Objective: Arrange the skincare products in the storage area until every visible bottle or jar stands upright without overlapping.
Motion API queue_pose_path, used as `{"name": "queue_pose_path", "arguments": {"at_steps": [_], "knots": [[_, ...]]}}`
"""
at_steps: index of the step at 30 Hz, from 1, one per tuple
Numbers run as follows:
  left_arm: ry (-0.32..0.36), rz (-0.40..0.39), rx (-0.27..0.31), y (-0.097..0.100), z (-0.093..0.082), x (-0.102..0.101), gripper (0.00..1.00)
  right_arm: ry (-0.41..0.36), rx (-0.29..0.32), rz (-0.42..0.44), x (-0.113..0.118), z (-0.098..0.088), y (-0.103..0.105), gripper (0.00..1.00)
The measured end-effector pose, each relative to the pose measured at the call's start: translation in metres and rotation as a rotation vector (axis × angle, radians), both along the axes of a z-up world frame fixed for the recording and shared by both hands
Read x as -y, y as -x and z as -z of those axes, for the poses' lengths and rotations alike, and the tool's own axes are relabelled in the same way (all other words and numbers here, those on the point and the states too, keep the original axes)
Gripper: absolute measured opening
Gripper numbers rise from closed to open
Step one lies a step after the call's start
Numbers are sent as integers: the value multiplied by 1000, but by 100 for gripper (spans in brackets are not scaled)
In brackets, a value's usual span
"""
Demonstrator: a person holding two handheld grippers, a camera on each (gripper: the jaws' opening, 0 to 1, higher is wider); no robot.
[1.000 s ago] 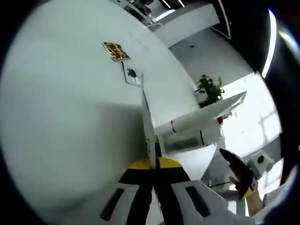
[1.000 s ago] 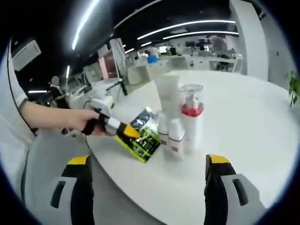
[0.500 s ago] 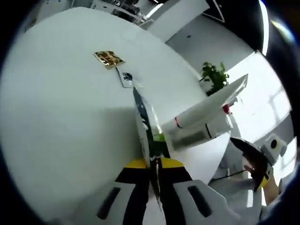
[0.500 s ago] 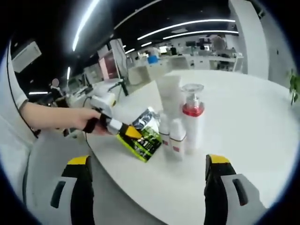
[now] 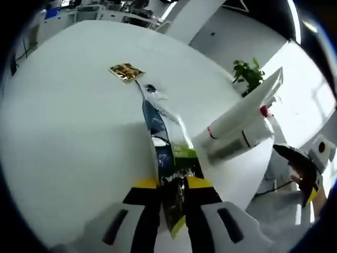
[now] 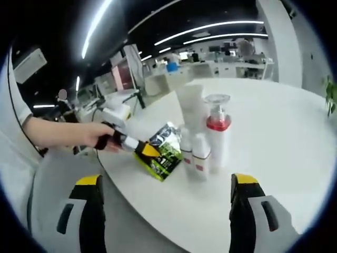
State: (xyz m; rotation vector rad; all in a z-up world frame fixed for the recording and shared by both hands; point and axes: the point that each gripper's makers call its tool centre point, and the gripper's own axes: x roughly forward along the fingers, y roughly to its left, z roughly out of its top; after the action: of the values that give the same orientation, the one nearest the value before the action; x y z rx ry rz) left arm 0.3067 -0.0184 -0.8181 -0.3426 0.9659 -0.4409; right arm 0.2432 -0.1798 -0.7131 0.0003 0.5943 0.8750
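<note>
Glossy green-and-black foil sachet is being clamped by our left gripper; swinging it risks toppling the white bottles; right gripper is hanging open.

Bright, even light fills both views. In the right gripper view, long ceiling strips glow at twelve o'clock against a dark ceiling. In the left gripper view, a window at three o'clock is blown out white. The white table carries soft shadows. Straight lines bend toward the edges, and near parts are slightly blurred.
</note>
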Motion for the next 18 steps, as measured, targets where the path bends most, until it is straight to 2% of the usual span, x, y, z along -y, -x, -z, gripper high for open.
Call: {"name": "queue_pose_path", "arguments": {"at_steps": [6,15,18], "knots": [[-84,25,19,0,5,-4,19,-2,-2,3,0,0,1,99],[-118,35,32,0,5,-8,21,1,-10,0,0,2,1,99],[-157,50,47,0,4,-9,22,0,-11,1,0,2,1,99]]}}
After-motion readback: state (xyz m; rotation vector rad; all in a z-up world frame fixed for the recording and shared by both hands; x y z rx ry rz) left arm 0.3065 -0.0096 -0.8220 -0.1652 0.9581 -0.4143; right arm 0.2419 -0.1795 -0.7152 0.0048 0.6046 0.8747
